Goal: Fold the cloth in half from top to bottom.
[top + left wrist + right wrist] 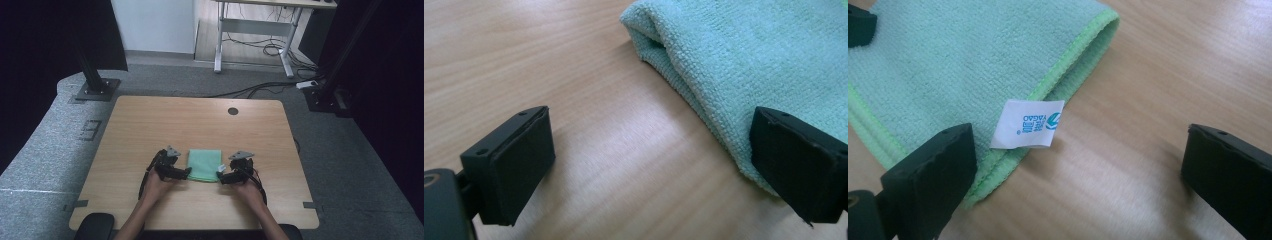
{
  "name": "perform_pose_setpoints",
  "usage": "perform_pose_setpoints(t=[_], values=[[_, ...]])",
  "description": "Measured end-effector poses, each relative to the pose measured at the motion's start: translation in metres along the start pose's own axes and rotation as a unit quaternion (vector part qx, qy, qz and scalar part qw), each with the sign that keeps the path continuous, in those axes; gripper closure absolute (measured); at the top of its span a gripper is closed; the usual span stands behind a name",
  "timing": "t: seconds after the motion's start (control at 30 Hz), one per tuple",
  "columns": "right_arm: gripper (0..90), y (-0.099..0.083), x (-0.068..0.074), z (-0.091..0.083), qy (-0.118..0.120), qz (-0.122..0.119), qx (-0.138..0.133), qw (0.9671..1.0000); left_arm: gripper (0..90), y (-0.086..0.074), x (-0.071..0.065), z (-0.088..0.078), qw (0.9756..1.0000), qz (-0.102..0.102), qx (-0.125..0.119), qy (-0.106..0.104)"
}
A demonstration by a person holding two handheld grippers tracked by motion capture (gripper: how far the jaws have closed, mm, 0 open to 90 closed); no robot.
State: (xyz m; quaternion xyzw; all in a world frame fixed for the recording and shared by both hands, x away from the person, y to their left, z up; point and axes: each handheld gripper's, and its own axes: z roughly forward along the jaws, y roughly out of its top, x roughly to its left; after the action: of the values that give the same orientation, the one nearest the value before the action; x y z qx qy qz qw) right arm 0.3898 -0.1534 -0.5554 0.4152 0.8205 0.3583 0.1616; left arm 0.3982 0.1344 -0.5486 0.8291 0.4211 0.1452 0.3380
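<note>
Right now a folded green cloth (204,165) lies flat on the wooden table (200,125), toward the near edge and about midway across its width. A person's two hands come in from the near side, each holding a gripper, and the cloth sits between them.

On the cloth's left side, the left gripper (186,173) points in at its near left corner. In the left gripper view, its jaws stand wide apart with nothing clamped between them. One jaw is over bare wood. The other is at the cloth's (744,60) rounded, folded edge and overlaps it, though whether it presses on the fabric cannot be told. The gap between the jaws (651,165) shows mostly bare table (524,55).

On the cloth's right side, the right gripper (220,175) points in at the near right corner. Its jaws are also spread wide and grip nothing. In the right gripper view, one jaw sits over the stitched bright green hem of the cloth (963,65), and the other is over bare wood (1188,60), well clear of the fabric. A small white tag (1028,124) with blue print sticks out from the hem and lies in the gap (1075,172) between the jaws, nearer the jaw that is on the cloth. That tag also shows in the high view as a white fleck (220,168) just beside the right gripper's tip.
</note>
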Motion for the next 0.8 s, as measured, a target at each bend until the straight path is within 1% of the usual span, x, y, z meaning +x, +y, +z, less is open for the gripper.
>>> perform_pose_setpoints(t=[0.43,0.67,0.8], values=[[1.3,0.017,-0.015,0.017,-0.01,0.008,-0.003,0.9999,5.4,0.017,0.017,0.015,0.9998,-0.015,-0.002,0.012],[1.3,0.026,-0.022,0.025,-0.012,0.012,0.001,0.9999,5.4,0.026,0.026,0.022,0.9998,-0.016,-0.001,0.015],[1.2,0.028,-0.025,0.028,-0.012,0.013,-0.001,0.9998,5.4,0.028,0.028,0.024,0.9997,-0.018,-0.002,0.016]])
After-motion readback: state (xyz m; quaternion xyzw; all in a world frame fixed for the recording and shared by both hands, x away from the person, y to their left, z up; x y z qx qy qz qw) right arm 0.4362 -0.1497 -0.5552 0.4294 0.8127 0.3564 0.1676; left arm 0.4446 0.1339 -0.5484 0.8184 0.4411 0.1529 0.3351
